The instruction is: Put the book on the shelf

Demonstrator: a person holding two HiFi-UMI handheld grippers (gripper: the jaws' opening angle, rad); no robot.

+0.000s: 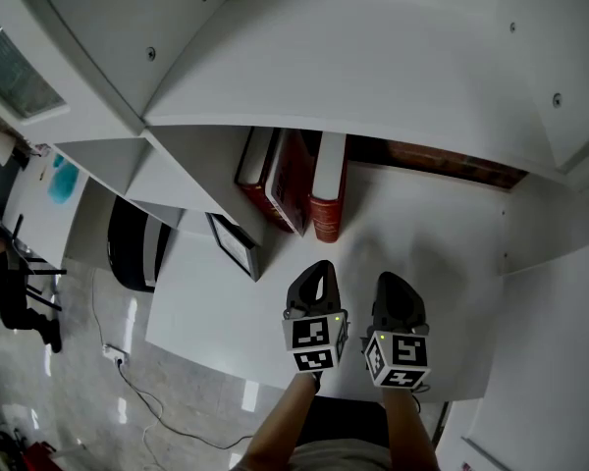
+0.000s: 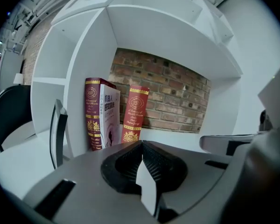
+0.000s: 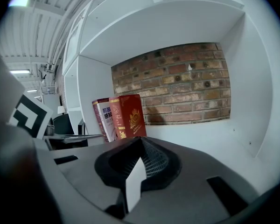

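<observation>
Left gripper (image 1: 318, 266): clenched on nothing, with its jaws pressed flat together. It hangs over the front part of the shelf board (image 1: 422, 238).
Right gripper (image 1: 394, 279): also closed and empty, just beside the left one at its 3 o'clock.
Red book (image 2: 134, 114): probably the task's book. It stands in the compartment at 12 o'clock from the left gripper, well apart from both grippers.
Its lean: the top tips toward 11 o'clock and rests on the white book (image 2: 110, 115). That neighbour props it, so it stays up with nothing holding it.
Dark red book (image 2: 91, 113): upright at 9 o'clock of the white one and hard against the compartment's side wall, which braces the whole row.
Brick wall (image 2: 170, 93): closes off the back, so the books cannot slide through.
Dark-framed panel (image 1: 234, 244): on edge at 10 o'clock of the left gripper, outside the compartment. It may be a picture frame, but it shows too thin to be sure.
Task state: by my reading the book is already on the shelf, which would explain why both grippers are shut and carry nothing.
Risk: a knock at the leaning book's foot could slide it flat toward the bare space at 3 o'clock.
</observation>
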